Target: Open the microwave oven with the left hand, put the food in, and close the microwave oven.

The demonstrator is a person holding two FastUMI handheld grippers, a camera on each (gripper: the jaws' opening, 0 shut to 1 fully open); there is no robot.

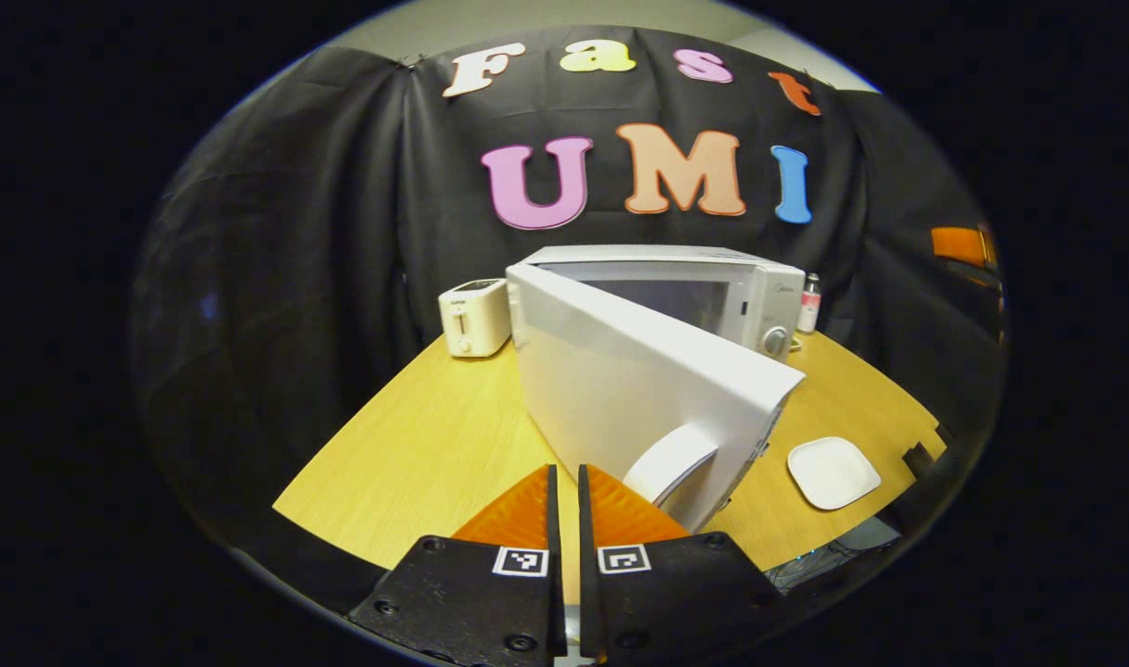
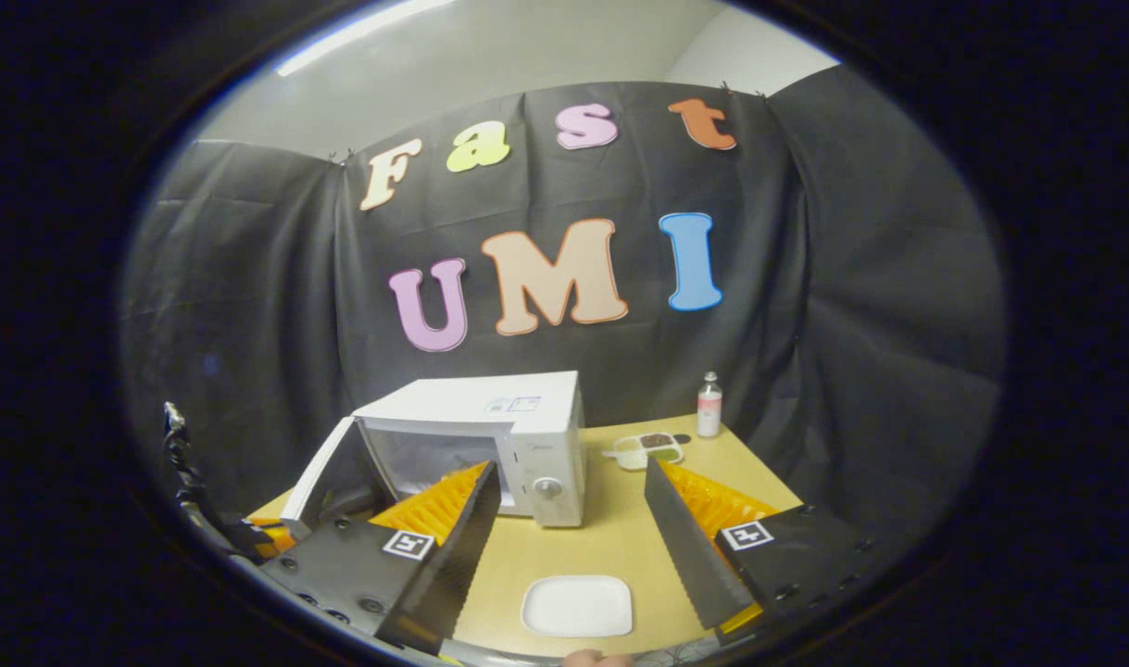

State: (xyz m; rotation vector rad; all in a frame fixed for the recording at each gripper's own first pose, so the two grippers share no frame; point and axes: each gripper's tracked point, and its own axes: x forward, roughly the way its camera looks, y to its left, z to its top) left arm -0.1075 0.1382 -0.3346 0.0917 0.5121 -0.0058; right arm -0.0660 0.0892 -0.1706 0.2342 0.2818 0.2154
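Note:
The white microwave (image 1: 712, 287) stands at the back of the table with its door (image 1: 638, 389) swung wide open toward me. The door's curved handle (image 1: 671, 463) is just right of my left gripper (image 1: 567, 471), which is shut with nothing between its orange fingers. In the right gripper view the microwave (image 2: 527, 435) shows its bare cavity and open door (image 2: 328, 482). A small food tray (image 2: 646, 449) with dark food lies on the table to the microwave's right. My right gripper (image 2: 571, 468) is open wide and holds nothing, back from the table's front edge.
A white toaster (image 1: 474, 318) stands left of the microwave. A small bottle (image 2: 708, 405) is at the back right. A white square plate (image 2: 577, 605) lies near the front edge of the wooden table (image 1: 416, 445). Black cloth walls the booth.

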